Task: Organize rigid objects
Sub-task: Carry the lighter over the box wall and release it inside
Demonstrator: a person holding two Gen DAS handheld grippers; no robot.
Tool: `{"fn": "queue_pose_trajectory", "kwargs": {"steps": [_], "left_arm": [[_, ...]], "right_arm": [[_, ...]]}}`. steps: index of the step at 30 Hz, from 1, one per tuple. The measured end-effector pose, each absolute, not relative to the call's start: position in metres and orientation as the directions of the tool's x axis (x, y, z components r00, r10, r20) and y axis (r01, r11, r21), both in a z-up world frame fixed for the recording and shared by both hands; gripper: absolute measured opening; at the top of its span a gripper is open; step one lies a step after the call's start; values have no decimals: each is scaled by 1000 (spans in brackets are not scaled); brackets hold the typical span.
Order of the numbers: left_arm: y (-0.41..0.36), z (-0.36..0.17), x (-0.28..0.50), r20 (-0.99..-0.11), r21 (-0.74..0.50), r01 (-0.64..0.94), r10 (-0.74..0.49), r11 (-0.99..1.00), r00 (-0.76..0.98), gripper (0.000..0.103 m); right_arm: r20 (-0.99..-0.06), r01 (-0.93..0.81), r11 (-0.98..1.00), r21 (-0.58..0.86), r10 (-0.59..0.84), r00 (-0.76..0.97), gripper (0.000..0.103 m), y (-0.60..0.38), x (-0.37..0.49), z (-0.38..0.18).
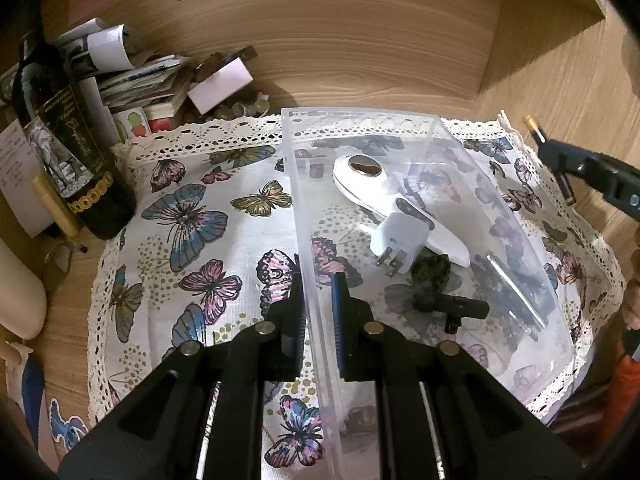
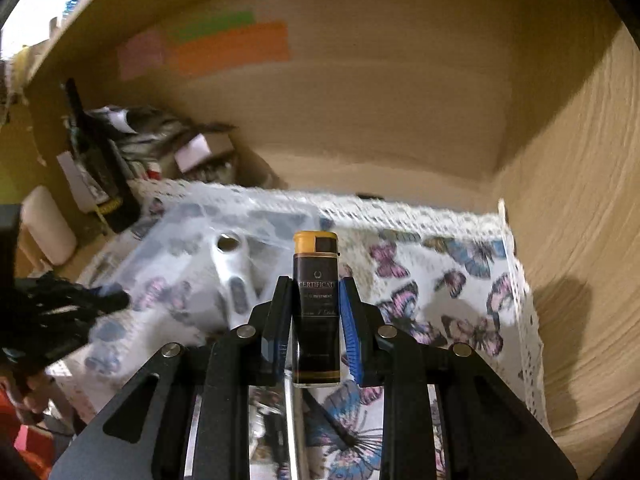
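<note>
A clear plastic box (image 1: pixel 400 128) stands on a butterfly-print cloth (image 1: pixel 192 232). Inside lie a white handled device (image 1: pixel 384 196), a white plug adapter (image 1: pixel 396 244), a dark lumpy object (image 1: pixel 432 276) and a small black part (image 1: pixel 460 306). My left gripper (image 1: pixel 318 312) is shut on the box's left wall, one finger on each side. My right gripper (image 2: pixel 316 312) is shut on a black lighter with a gold cap (image 2: pixel 316 308), held upright above the cloth to the right of the box (image 2: pixel 192 240). The right gripper also shows at the right edge of the left wrist view (image 1: pixel 560 164).
A dark wine bottle (image 1: pixel 68 152) stands at the back left beside a heap of papers and small boxes (image 1: pixel 160 80). Wooden walls (image 1: pixel 360 40) close in the back and right side. Coloured sticky notes (image 2: pixel 228 48) hang on the back wall.
</note>
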State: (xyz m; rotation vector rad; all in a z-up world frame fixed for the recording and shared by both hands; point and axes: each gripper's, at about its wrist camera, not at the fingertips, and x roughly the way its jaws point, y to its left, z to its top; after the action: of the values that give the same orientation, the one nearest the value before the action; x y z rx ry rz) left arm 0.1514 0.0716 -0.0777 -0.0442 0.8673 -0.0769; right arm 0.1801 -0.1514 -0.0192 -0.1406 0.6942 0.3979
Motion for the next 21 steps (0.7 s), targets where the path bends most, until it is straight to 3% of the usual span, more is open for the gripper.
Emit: {"fn": "queue_pose_trajectory", "kwargs": {"steps": [8, 21], "left_arm": [[76, -81, 154, -766, -100, 48, -107, 994, 634, 8], [77, -81, 152, -757, -104, 64, -121, 993, 642, 8]], "right_arm": [[-640, -476, 879, -19, 355, 681, 22, -112, 181, -15], [-747, -518, 849, -104, 277, 605, 22, -59, 209, -56]]}}
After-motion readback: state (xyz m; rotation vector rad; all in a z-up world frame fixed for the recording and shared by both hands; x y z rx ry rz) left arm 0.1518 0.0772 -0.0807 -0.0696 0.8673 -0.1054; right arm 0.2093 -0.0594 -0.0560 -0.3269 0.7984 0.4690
